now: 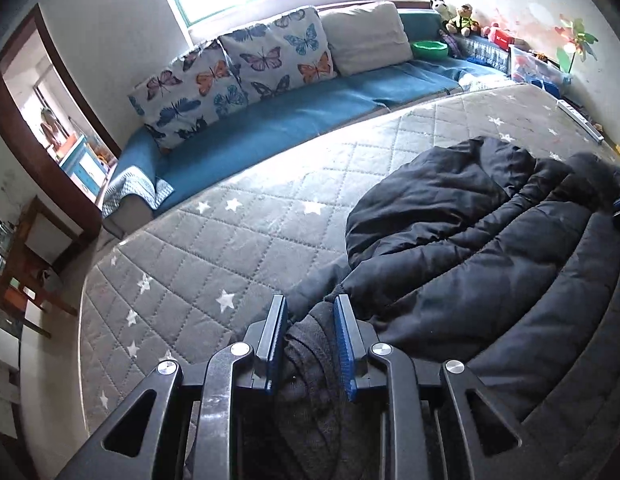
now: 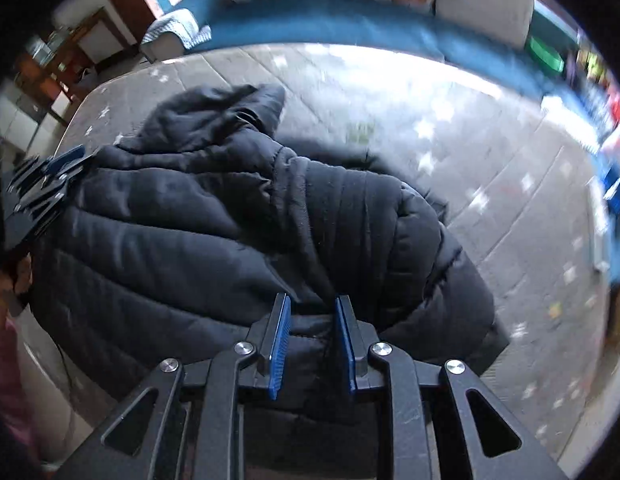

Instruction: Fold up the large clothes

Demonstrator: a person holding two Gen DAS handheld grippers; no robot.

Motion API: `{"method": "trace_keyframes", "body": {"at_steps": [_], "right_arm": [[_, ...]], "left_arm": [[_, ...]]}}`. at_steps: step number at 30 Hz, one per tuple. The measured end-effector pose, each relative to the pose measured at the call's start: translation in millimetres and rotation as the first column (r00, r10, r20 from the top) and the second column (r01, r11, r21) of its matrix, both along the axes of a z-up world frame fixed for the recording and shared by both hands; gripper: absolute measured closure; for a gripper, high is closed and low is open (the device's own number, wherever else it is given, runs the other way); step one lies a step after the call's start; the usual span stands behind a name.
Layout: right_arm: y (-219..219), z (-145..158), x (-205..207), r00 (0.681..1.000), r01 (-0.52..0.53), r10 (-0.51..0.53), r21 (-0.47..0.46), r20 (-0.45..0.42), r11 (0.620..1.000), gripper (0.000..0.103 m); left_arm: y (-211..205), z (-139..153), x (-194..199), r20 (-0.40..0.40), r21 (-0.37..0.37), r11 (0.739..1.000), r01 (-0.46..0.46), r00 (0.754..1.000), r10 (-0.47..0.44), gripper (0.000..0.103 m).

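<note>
A black puffer jacket [image 1: 490,232] lies heaped on the bed [image 1: 213,248], toward one side of the grey starred mattress. It looks bulky, soft and springy: the quilted shell is probably slick, and trapped air will likely push folds back open. The firmer parts, a knit cuff or the hem, seem the better hold than the puffy panels.

The left tongs [image 1: 311,344] stand narrowly parted with a dark knit cuff [image 1: 305,360] pinched between the blue pads. The right tongs [image 2: 312,346] are likewise nearly closed, gripping a bunched fold of the jacket's quilted edge.

The left view shows the sofa [image 1: 293,120] with butterfly cushions, the window and the bare stretch of mattress beside the jacket. The right view, blurred at its edges, looks down over the jacket's rumpled top and catches the left tongs at the far left.
</note>
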State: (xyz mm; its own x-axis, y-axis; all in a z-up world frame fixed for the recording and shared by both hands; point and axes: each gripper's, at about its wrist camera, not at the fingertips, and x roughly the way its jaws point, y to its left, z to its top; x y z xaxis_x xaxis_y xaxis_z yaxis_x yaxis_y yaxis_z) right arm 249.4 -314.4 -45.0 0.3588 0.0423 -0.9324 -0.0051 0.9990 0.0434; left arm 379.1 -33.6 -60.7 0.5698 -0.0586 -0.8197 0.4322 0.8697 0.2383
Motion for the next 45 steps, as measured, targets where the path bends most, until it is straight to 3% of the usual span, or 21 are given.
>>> {"method": "trace_keyframes", "body": {"at_steps": [2,8,11,14,17,22,26,34,37,40,45], "right_arm": [[-4,-15,12,0.999,0.014,-0.012,0.038,-0.043,0.999,0.077],[-2,-29,29,0.996,-0.001,0.003,0.03,-0.088,1.0,0.078],[3,-10,35,0.995,0.016,-0.015,0.003,-0.102,1.0,0.077],[17,21,39,1.0,-0.005,0.006,0.043,-0.03,0.999,0.077],[43,29,52,0.998,-0.065,0.066,0.057,-0.013,0.996,0.077],[66,-21,88,0.986,-0.109,0.108,0.001,-0.128,0.994,0.076],[51,-32,100,0.991,-0.045,0.057,0.093,-0.125,0.995,0.076],[35,17,56,0.999,-0.016,0.02,0.143,-0.029,0.99,0.076],[37,25,30,0.999,-0.041,0.042,0.108,-0.01,0.993,0.073],[37,22,1,0.997,-0.064,0.065,0.037,-0.028,0.997,0.063],[29,6,-13,0.995,-0.061,0.059,-0.025,-0.076,0.998,0.062]], "left_arm": [[2,-4,8,-0.019,-0.003,1.0,-0.007,1.0,0.007,0.075],[8,-20,30,-0.105,-0.042,0.998,-0.038,0.994,0.033,0.07],[14,-22,35,-0.135,-0.075,0.995,-0.059,0.99,0.049,0.067],[17,-21,38,-0.157,-0.097,0.993,-0.069,0.986,0.053,0.067],[15,-23,41,-0.166,-0.087,0.993,-0.074,0.984,0.059,0.062],[21,-27,48,-0.204,-0.111,0.989,-0.101,0.976,0.077,0.054],[34,-21,51,-0.246,-0.176,0.973,-0.148,0.964,0.102,0.053],[52,51,-3,-0.179,-0.282,0.951,-0.125,0.981,0.075,0.053],[57,70,-31,-0.174,-0.324,0.942,-0.09,0.984,0.034,0.053],[59,70,-59,-0.196,-0.325,0.943,-0.068,0.981,0.003,0.053],[66,37,-63,-0.28,-0.315,0.943,-0.112,0.96,0.021,0.053]]}}
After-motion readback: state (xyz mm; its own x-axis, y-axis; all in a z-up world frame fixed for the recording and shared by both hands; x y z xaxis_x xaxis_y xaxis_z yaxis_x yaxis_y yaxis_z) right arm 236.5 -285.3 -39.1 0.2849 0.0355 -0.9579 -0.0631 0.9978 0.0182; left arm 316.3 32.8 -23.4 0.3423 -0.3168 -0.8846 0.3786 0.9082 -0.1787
